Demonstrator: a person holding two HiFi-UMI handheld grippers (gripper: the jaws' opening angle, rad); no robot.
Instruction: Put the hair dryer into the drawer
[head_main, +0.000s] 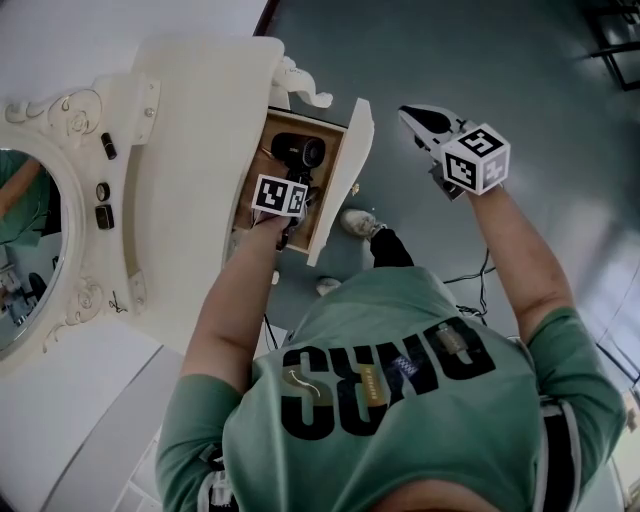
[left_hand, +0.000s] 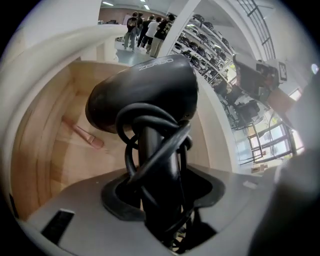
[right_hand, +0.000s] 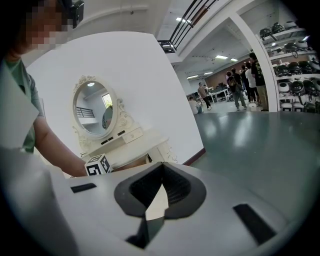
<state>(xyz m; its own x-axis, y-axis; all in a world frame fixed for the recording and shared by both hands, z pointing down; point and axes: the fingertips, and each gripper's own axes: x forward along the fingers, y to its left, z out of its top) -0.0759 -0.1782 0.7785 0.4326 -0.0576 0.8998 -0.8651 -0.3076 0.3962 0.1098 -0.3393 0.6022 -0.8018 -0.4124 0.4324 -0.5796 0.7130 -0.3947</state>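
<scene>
Hair dryer (left_hand: 145, 95) gripped by left tongs (left_hand: 160, 200) inside open drawer (left_hand: 42, 150).

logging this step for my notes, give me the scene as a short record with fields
left gripper: shut on the handle of the hair dryer
hair dryer: black, cord wound round its handle, head inside the drawer; touching the bottom or not, cannot tell
drawer: open, wooden inside, part of the white dressing table
also in drawer: pink stick-like item
right gripper: jaws together, empty, in the air to the right of the drawer
</scene>
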